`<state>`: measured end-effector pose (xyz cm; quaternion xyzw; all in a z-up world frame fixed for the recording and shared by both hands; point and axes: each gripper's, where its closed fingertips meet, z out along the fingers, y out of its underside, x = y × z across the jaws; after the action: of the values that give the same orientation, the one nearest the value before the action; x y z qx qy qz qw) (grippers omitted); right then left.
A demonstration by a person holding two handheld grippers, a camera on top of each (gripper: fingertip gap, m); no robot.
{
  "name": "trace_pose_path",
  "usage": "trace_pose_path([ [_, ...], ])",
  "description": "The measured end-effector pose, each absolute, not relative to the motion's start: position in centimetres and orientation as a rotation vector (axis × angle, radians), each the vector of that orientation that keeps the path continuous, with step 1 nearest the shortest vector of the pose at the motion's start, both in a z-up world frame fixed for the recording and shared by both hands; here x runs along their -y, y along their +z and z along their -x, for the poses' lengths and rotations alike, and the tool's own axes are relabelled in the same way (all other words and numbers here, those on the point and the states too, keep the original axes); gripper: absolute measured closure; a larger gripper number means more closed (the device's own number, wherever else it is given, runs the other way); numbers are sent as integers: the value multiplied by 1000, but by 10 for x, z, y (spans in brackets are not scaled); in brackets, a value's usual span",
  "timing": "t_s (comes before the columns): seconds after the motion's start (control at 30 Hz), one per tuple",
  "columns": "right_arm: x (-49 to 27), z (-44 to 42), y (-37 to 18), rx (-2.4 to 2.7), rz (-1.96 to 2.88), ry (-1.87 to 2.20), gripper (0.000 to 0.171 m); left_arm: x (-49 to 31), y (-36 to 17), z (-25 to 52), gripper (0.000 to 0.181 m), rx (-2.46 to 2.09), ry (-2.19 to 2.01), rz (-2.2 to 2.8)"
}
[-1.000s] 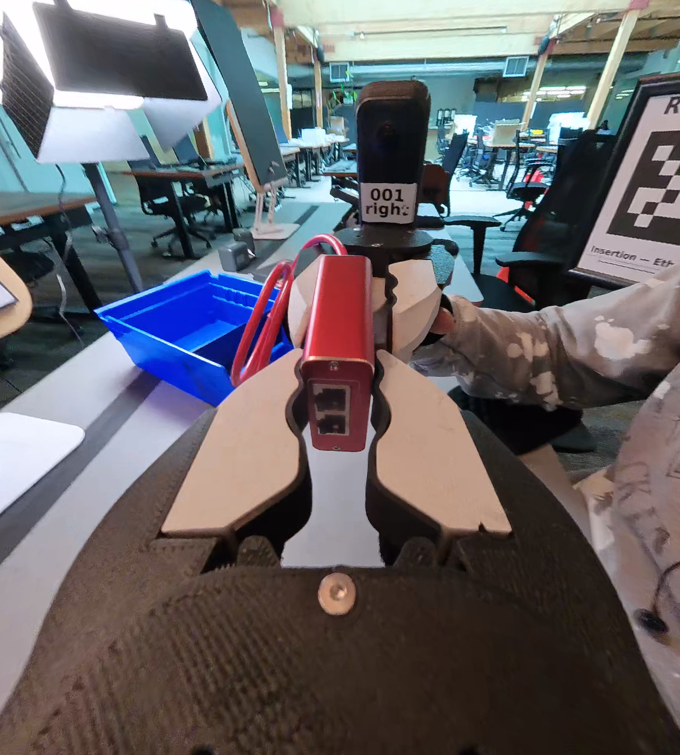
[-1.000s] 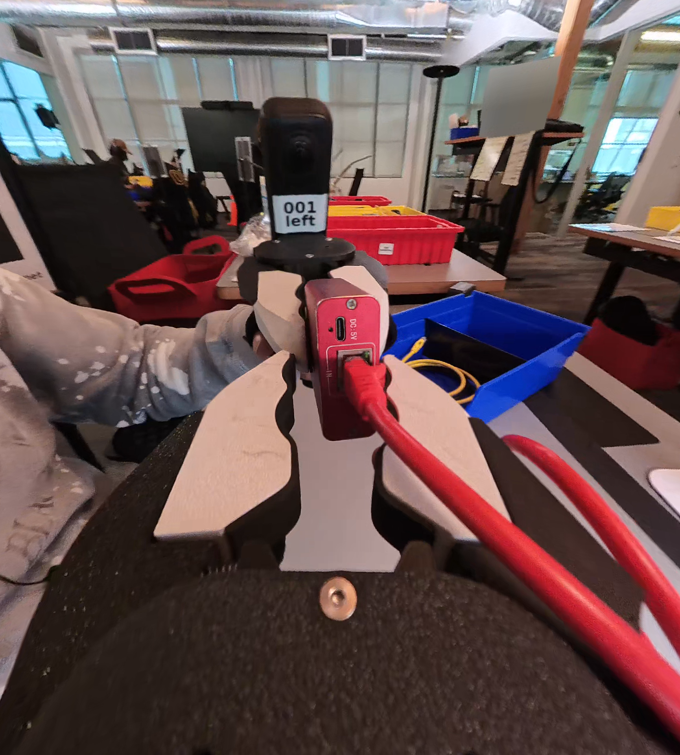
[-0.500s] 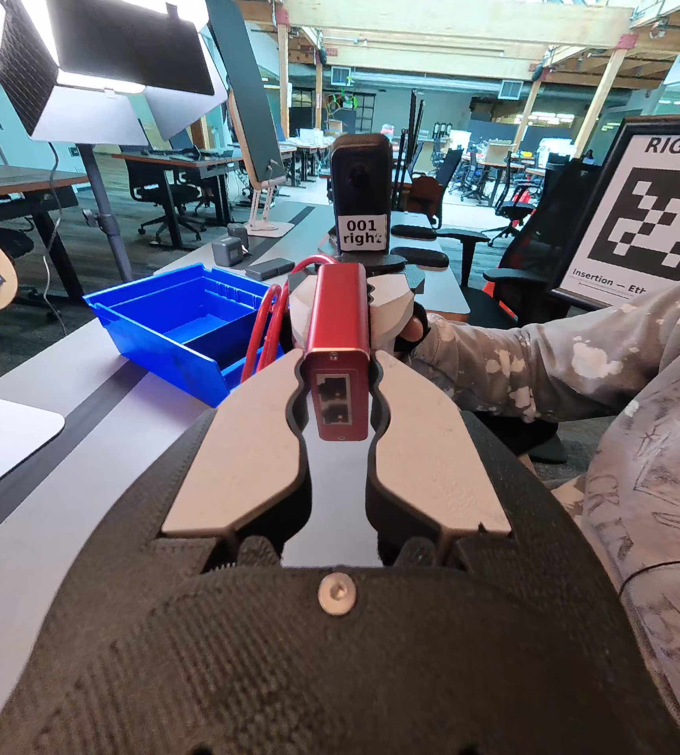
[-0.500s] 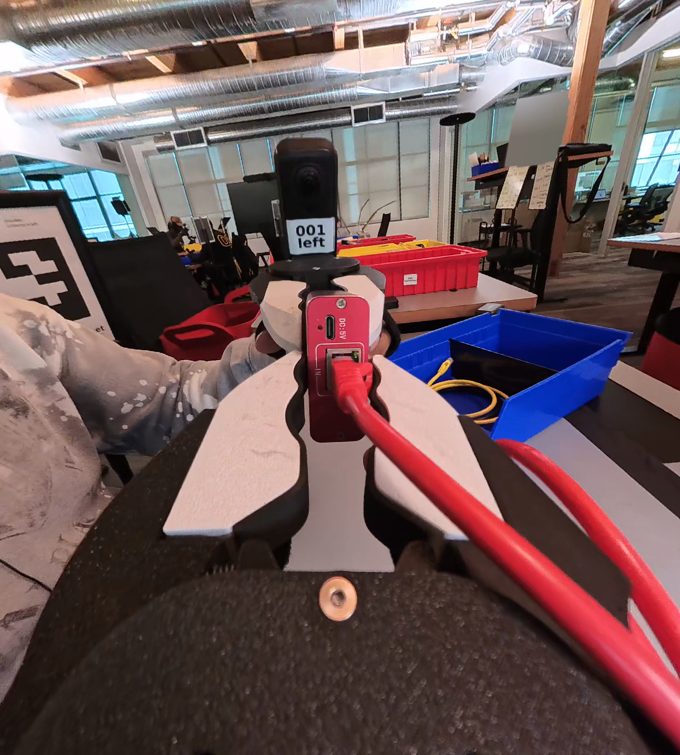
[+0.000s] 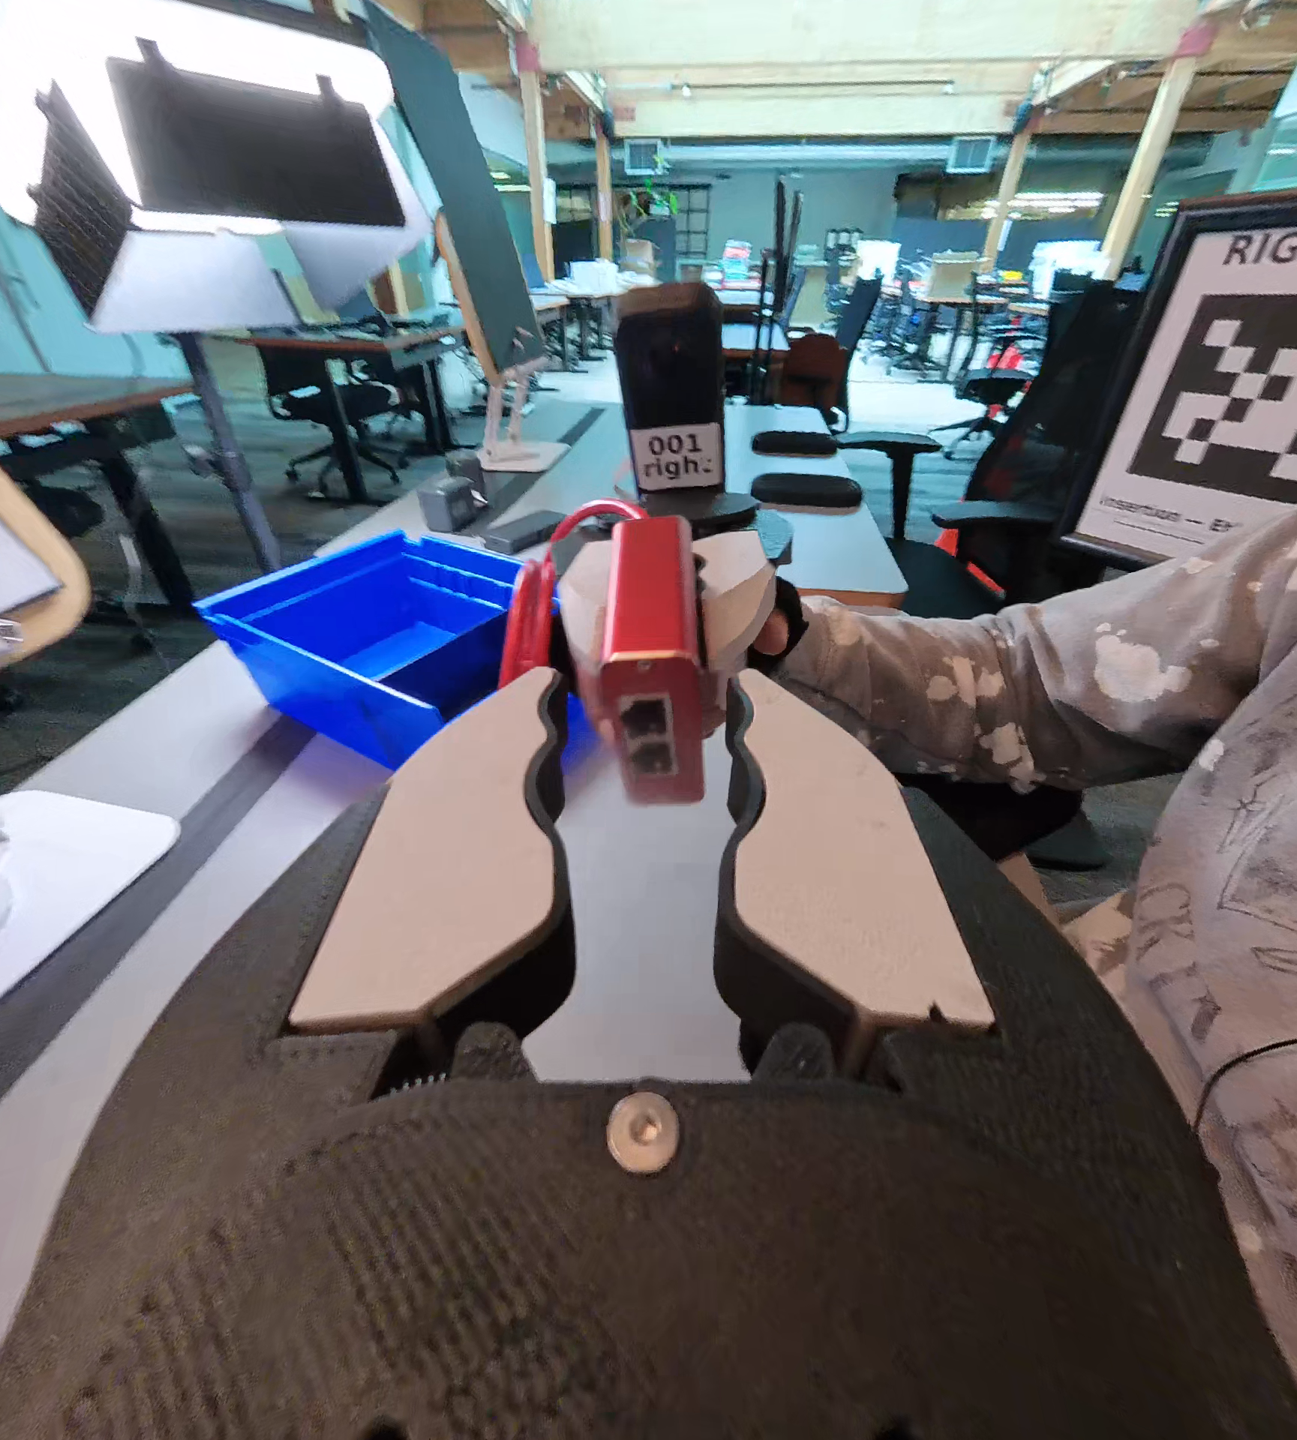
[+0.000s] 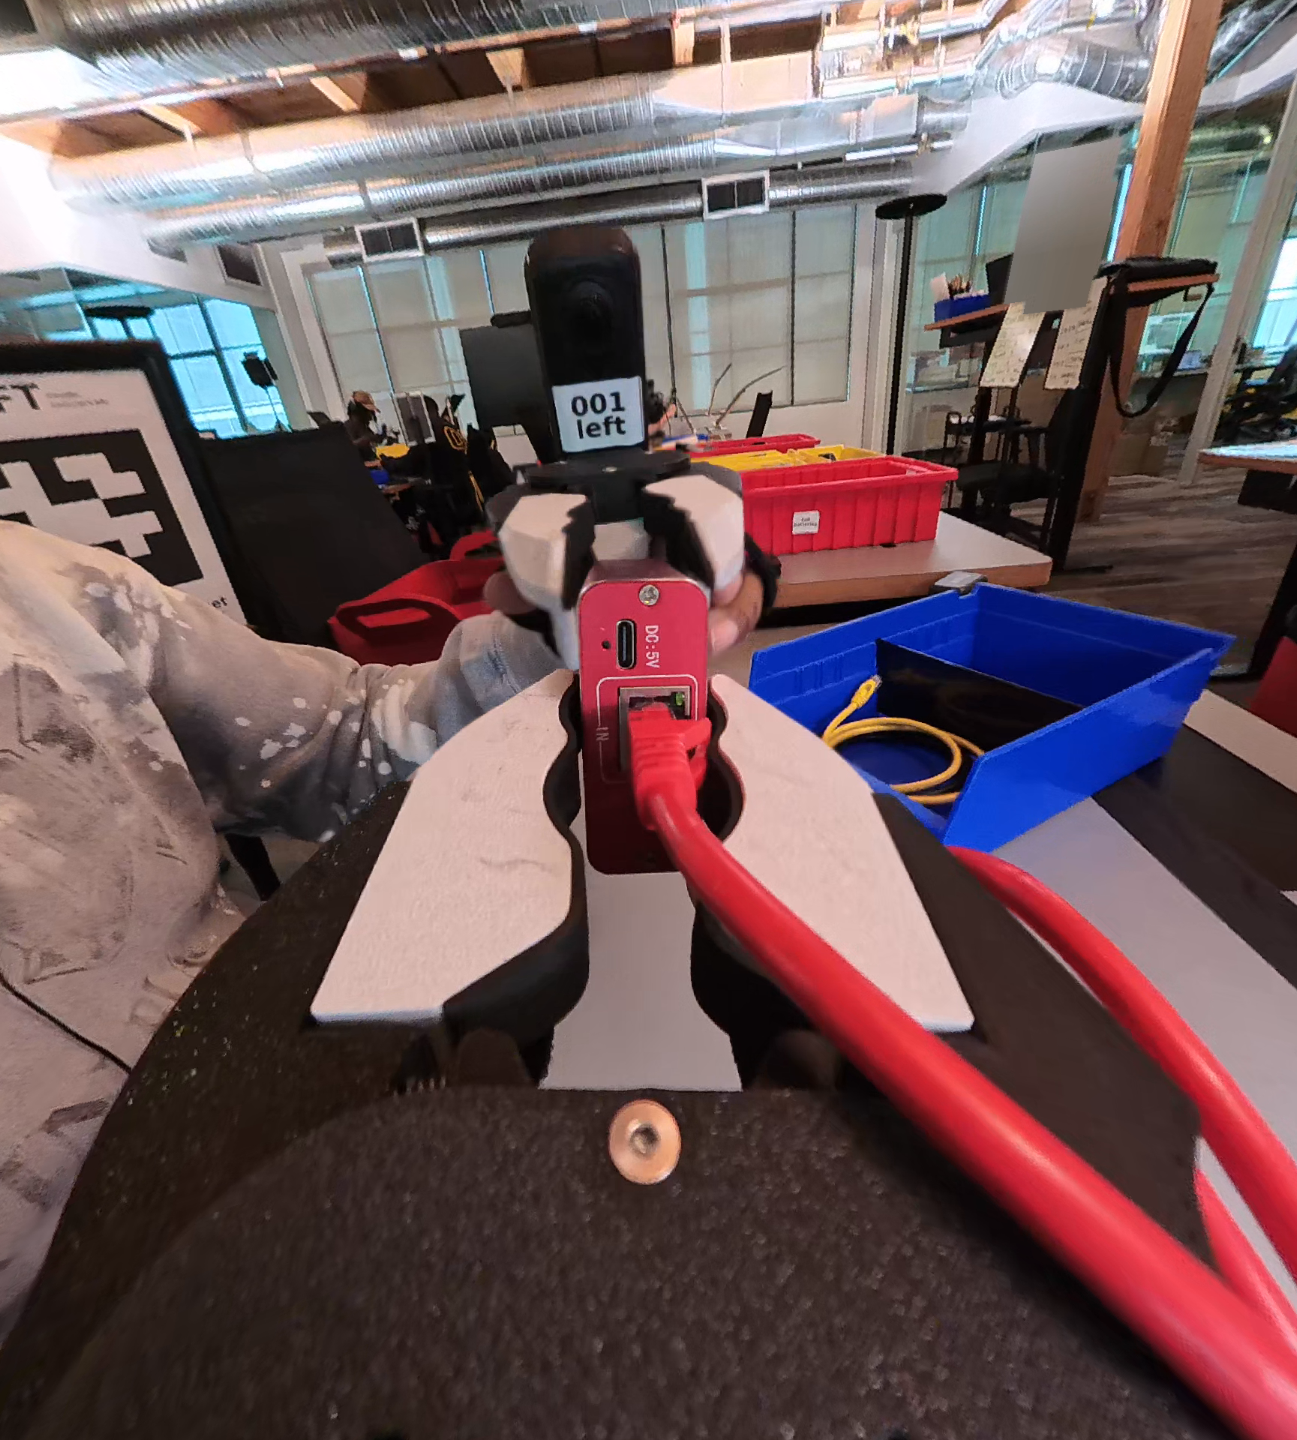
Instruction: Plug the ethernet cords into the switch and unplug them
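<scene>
1. Open office space lies behind a grey desk (image 5: 162, 748) crossed by a dark stripe, with one blue bin (image 5: 364, 647) on it.
2. One red switch (image 5: 657, 678) is held in the air between two grippers that face each other.
3. Left gripper (image 5: 641, 740): its fingers (image 5: 473, 849) stand apart on either side of the switch's end with two empty ports, not touching it.
4. Right gripper (image 6: 641, 748): its fingers (image 6: 809, 857) are closed on the switch's opposite end.
5. One red ethernet cord (image 6: 902, 1036) is plugged into that end; one yellow cord (image 6: 902, 748) lies coiled in the bin.
</scene>
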<state>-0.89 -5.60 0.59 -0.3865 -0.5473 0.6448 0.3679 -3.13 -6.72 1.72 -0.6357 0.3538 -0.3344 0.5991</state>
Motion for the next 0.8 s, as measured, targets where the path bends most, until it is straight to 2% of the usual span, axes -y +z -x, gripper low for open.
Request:
trace_pose_path([
  [0.2,42,-21,37,1285,875,1764,144,53,42,115,144,-601,-546,1484],
  [0.37,22,-39,52,1216,863,1686,144,40,34,192,149,-420,-371,1599],
  [0.47,12,-47,57,1176,854,1672,144,22,-3,236,150,-365,-262,1778],
  [0.63,0,-48,52,1156,887,1649,144,-6,-94,308,151,-397,25,2204],
  [0.8,-8,-46,45,1151,916,1599,144,-5,-136,377,152,-506,366,2549],
])
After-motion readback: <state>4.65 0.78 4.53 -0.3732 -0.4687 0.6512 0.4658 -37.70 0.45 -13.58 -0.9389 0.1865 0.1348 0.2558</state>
